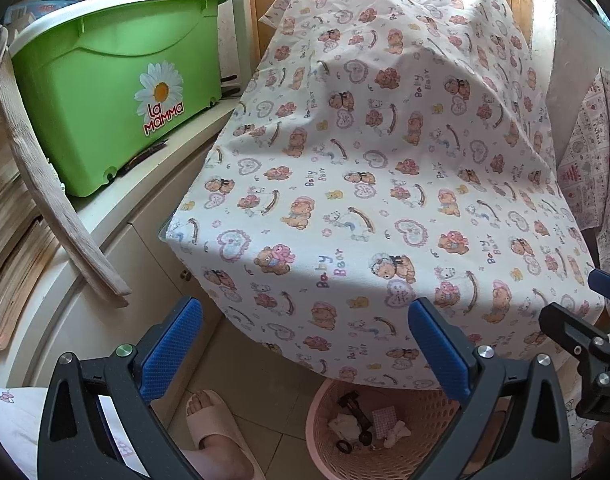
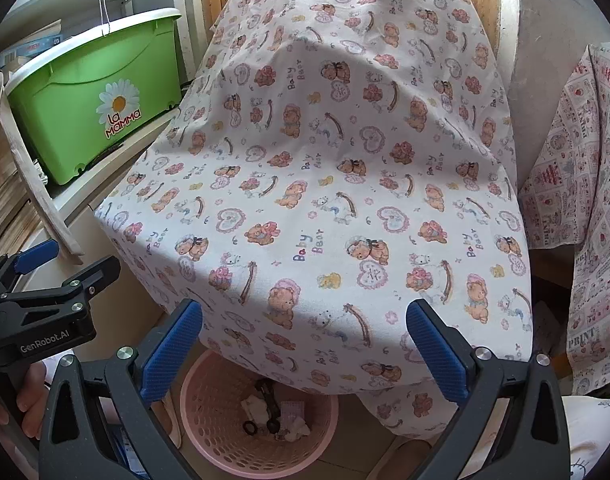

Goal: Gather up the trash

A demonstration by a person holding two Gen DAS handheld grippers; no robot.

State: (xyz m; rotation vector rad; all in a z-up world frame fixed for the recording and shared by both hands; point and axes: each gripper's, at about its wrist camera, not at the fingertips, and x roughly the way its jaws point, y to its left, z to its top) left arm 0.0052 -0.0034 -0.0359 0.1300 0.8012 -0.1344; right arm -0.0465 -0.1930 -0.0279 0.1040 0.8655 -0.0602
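Both hand-held grippers sit released, jaws spread wide, nothing between the blue pads: left hand-held gripper [image 1: 305, 344], right hand-held gripper [image 2: 305, 340]. Each hangs just above the front edge of the worktop.

Pink perforated trash basket [image 2: 225, 436] stands on the tiled floor [image 1: 261, 364] below that edge, its far rim hidden under the overhanging bear-print cloth [image 2: 325, 184]. Trash [image 2: 273, 414] lies in its bottom: crumpled whitish scraps, a small pinkish piece, dark metal-looking bits. Too small to identify further.

Cloth covers the whole worktop and rises over a lump at the back; whatever is under it can't be seen.

A foot in a beige slipper [image 1: 215, 424] shows beside the basket, cut off at the lower frame edge.

Left side: green "La Mamma" bin [image 1: 113, 92] on a white cabinet top [image 1: 105, 236], stacked papers [image 1: 9, 240] partly out of frame. Right side: second patterned cloth [image 2: 585, 208], cropped.
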